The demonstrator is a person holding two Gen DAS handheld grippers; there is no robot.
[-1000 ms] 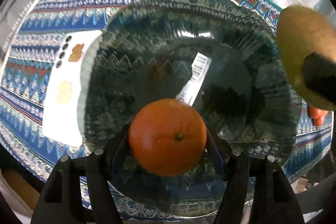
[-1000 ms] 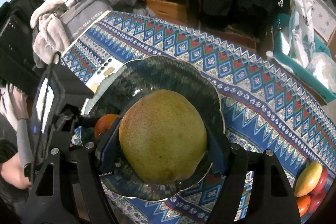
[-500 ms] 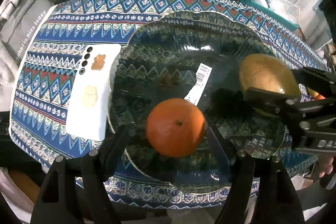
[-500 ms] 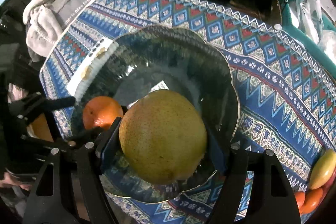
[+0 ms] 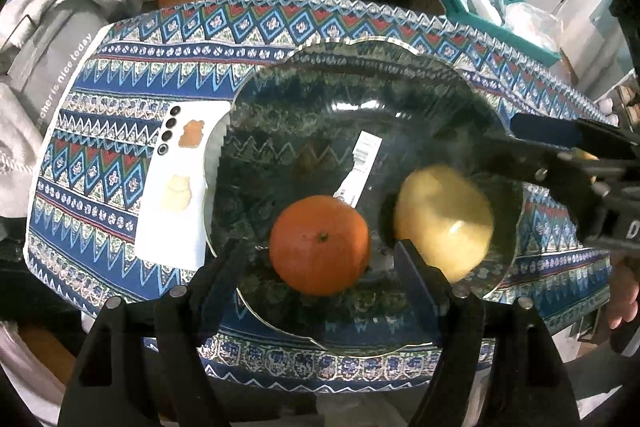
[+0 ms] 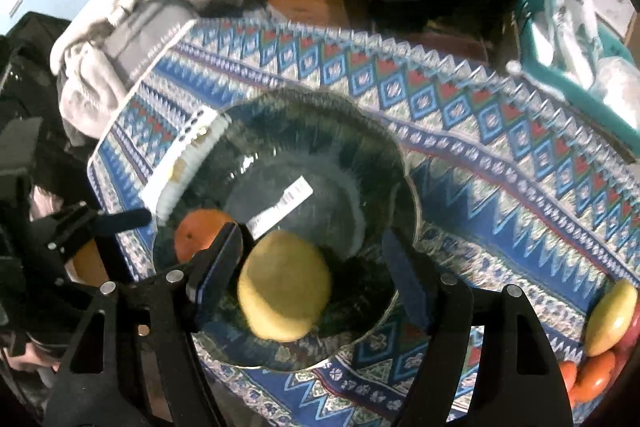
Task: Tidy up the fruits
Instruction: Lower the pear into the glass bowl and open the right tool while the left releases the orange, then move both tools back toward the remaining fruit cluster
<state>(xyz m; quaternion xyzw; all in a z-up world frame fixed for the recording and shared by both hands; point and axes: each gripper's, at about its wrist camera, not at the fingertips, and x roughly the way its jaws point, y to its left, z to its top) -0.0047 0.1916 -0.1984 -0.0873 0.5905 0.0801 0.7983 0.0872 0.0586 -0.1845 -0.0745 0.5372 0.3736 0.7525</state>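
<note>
Pear [image 6: 285, 294] dropped from right gripper [image 6: 312, 259] into glass bowl [image 5: 360, 75], lower right; fingers now spread. Orange [image 5: 319, 245] beside it, left gripper [image 5: 320, 267] released, wide.

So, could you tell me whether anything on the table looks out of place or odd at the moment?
Yes: a white phone lies partly tucked under the left rim of the glass bowl, an odd spot among fruit. A barcode sticker also shows at the bowl's bottom. The orange and pear sit inside normally.
</note>
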